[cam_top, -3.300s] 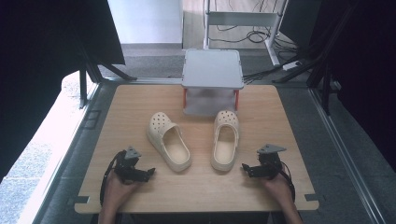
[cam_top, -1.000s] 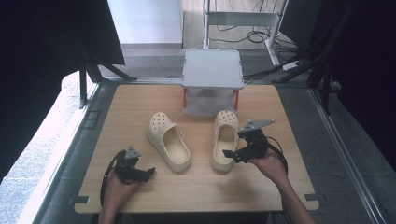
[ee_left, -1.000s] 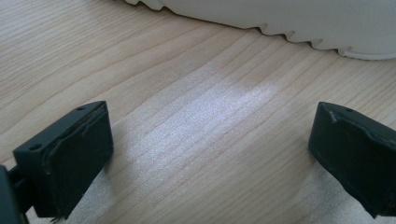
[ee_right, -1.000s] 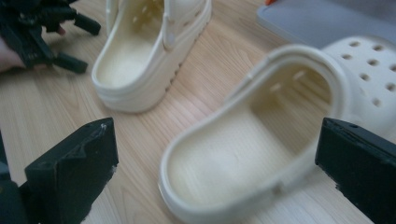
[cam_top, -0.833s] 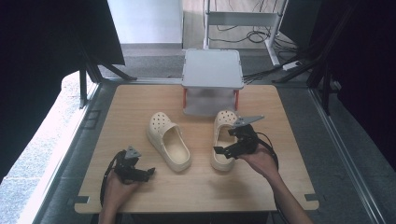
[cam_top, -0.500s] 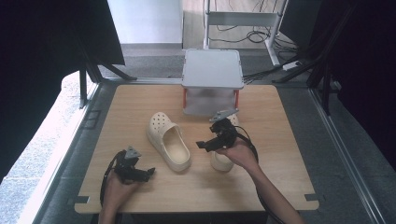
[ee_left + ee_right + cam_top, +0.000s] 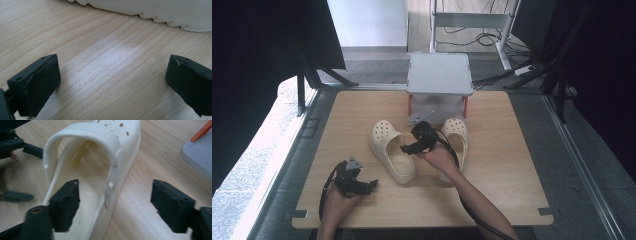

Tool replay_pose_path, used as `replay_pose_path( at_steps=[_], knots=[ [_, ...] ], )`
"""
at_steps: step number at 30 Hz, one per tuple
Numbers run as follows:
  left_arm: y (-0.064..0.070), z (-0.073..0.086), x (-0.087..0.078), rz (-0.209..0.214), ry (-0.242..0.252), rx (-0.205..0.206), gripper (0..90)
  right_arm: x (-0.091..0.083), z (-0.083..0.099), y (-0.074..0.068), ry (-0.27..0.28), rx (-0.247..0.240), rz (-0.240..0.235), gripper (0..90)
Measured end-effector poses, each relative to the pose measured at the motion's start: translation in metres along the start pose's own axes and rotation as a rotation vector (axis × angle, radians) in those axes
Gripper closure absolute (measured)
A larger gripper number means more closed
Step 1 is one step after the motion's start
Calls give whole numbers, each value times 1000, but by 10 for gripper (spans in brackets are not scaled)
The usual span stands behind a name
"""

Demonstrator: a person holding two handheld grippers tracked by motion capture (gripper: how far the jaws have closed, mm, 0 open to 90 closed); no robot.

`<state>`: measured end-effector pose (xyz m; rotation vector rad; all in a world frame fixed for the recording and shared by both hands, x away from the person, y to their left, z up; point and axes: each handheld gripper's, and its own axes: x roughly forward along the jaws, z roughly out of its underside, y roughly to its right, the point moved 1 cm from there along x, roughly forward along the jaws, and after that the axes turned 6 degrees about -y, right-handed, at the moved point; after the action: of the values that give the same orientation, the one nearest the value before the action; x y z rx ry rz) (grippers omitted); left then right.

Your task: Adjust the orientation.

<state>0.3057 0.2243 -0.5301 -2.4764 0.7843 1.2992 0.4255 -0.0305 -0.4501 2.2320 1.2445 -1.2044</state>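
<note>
Two cream clogs lie on the wooden table. The left clog points away from me at a slant. The right clog is partly hidden by my right hand. My right gripper is open at the left clog's right side. In the right gripper view the right gripper straddles the left clog's side wall by the heel strap, one jaw inside and one outside. My left gripper rests open near the table's front left. In the left gripper view, bare wood lies between the left gripper's jaws, just short of the clog's sole.
A grey stand with red legs sits at the table's back middle, just behind the clogs; its corner appears in the right gripper view. The right gripper's cable trails over the right clog. Dark frames and floor surround the table.
My right gripper has moved from the front right corner, over the right clog, to the left clog's right wall. The left gripper and both clogs have stayed put.
</note>
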Motion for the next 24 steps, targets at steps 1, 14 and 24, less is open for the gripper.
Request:
replay_pose_path(
  at_steps=[1, 14, 24],
  knots=[
    [0, 0, 0, 0, 0, 0, 0, 4, -2, 0, -6, 6, 3, 279],
    [0, 0, 0, 0, 0, -1, 0, 48, -20, 5, -72, 71, -25, 564],
    [-1, 1, -1, 3, 5, 2, 8, 41, -21, 8, -126, 130, -49, 786]
  ],
)
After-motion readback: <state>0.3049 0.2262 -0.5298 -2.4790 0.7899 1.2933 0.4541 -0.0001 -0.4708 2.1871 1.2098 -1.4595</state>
